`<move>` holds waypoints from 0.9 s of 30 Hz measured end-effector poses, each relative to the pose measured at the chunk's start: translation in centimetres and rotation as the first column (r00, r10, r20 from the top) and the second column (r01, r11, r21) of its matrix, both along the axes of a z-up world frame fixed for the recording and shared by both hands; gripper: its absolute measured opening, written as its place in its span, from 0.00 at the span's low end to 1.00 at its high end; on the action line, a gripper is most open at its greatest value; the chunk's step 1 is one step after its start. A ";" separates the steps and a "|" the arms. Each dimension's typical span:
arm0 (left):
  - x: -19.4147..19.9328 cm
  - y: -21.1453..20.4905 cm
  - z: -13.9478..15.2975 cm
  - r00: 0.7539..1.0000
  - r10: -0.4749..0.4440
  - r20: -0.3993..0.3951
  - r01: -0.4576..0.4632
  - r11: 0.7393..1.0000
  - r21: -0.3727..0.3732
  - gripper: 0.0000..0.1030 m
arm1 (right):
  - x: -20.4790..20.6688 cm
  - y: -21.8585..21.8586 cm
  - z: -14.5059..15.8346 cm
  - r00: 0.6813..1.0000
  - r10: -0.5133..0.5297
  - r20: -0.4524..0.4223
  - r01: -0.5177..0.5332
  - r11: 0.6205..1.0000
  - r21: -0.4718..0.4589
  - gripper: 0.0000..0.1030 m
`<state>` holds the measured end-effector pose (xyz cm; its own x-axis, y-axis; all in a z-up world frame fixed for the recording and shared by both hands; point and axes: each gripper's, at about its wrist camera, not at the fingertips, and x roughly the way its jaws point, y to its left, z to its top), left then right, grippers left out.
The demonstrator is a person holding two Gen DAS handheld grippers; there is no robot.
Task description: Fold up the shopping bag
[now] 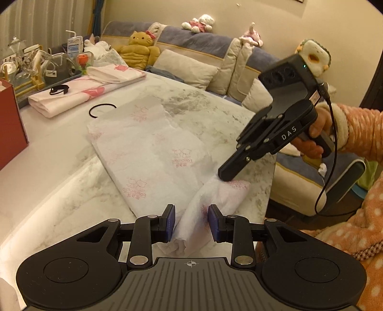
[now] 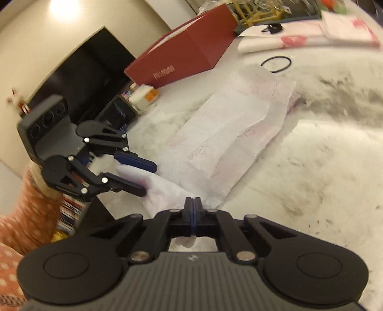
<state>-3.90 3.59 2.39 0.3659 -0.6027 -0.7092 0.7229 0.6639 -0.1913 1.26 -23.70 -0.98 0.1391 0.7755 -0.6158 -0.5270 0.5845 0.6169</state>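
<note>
Left wrist view, left tongs (image 1: 191,222) gripping shopping bag (image 1: 148,153) roll, right tongs (image 1: 226,175) closed, tilted downward.

Warm, yellowish indoor light in both views; moderate brightness. Right wrist view: a round lamp glare burns out on the wall (image 2: 62,9) at upper left, and the whole frame is smeared by motion blur, worst on the red box (image 2: 182,47) and the left tongs (image 2: 141,177). Left wrist view: sharp at centre, soft shadows on the marbled surface (image 1: 59,191). Strong fisheye bending at the edges, dark vignetted corners in both.
</note>
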 end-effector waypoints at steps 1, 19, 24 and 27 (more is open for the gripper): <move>0.2 -0.2 -0.3 1.000 -0.005 -0.010 0.006 1.000 0.007 0.31 | 0.1 -0.1 0.0 1.000 -0.005 0.006 0.005 1.000 0.001 0.00; 0.3 -0.8 0.4 1.000 -0.009 0.010 0.009 0.999 0.041 0.31 | -2.9 6.3 2.2 0.924 0.190 0.332 -0.113 0.964 -0.239 0.09; -0.3 1.0 0.9 0.994 0.091 0.064 -0.091 0.996 -0.006 0.31 | -2.5 5.0 1.7 0.947 0.144 0.288 -0.094 0.979 -0.182 0.08; 0.0 0.5 0.1 0.992 0.113 0.063 -0.116 0.993 0.037 0.31 | -2.4 4.6 1.7 0.951 0.138 0.276 -0.094 0.982 -0.166 0.08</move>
<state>-3.93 4.12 2.49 0.4742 -0.5257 -0.7063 0.6513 0.7492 -0.1204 -1.10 -19.12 0.71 0.2404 0.6990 -0.6735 -0.7377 0.5825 0.3413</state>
